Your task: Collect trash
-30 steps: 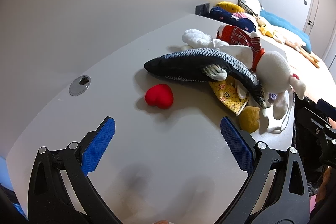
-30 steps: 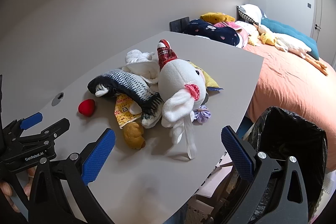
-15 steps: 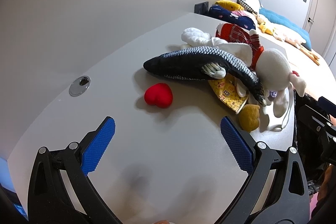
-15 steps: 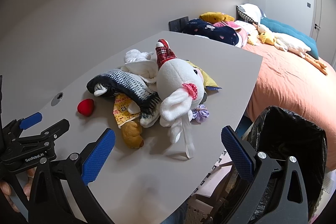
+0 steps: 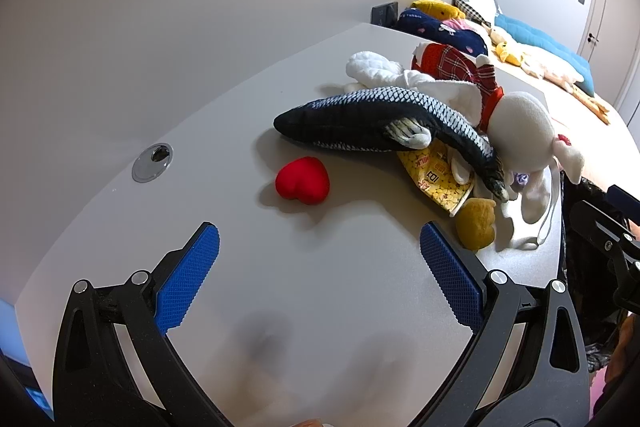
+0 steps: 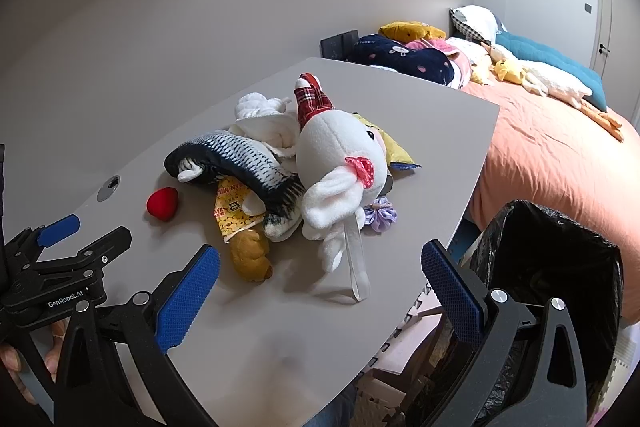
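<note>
Both the left gripper (image 5: 319,250) and right gripper (image 6: 320,273) hung wide open and empty over the table (image 6: 420,115), seemingly in approach, the yellow wrapper (image 6: 230,207) pinned under the fish (image 6: 240,157), needing freeing before the bin (image 6: 560,267).

On the desk (image 6: 420,115), a fish plush (image 6: 236,157) is lying over a snack wrapper (image 6: 230,211); the rabbit plush (image 6: 340,163) is sitting toward the right edge, possibly overlapping it. A bin bag (image 6: 560,259) is standing beyond that edge.
</note>
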`<action>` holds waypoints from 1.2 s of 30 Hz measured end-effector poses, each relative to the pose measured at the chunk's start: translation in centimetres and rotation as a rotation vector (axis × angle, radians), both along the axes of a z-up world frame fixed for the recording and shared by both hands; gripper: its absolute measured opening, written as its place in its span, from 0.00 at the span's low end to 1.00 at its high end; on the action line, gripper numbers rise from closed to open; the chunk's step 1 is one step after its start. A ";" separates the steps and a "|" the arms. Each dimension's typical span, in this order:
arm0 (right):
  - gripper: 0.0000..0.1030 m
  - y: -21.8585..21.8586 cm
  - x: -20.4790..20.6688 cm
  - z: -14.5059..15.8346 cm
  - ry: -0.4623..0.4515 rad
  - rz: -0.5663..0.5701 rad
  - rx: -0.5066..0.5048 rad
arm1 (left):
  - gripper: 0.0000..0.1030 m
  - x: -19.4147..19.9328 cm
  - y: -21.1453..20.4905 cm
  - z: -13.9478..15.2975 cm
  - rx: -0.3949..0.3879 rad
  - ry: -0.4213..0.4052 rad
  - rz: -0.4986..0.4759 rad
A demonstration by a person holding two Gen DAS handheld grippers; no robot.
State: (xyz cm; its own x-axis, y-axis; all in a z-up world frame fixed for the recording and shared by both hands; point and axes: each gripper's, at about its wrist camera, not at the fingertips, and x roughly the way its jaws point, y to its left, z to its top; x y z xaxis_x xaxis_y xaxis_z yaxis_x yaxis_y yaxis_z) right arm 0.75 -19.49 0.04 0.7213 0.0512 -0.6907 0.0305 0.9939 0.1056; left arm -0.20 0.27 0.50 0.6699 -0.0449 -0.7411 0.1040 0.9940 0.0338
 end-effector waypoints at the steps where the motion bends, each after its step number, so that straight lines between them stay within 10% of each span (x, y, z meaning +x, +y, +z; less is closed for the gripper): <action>1: 0.97 0.0 0.0 0.0 0.001 0.000 0.000 | 0.94 0.0 0.0 -0.1 -0.002 0.002 0.000; 25: 0.97 -0.9 4.9 0.8 -0.054 0.023 -0.048 | 0.92 4.7 0.9 -2.2 -0.007 0.021 0.043; 36: 0.92 -1.7 10.1 -1.7 0.001 0.018 -0.068 | 0.60 8.6 1.0 -5.3 0.021 0.105 0.045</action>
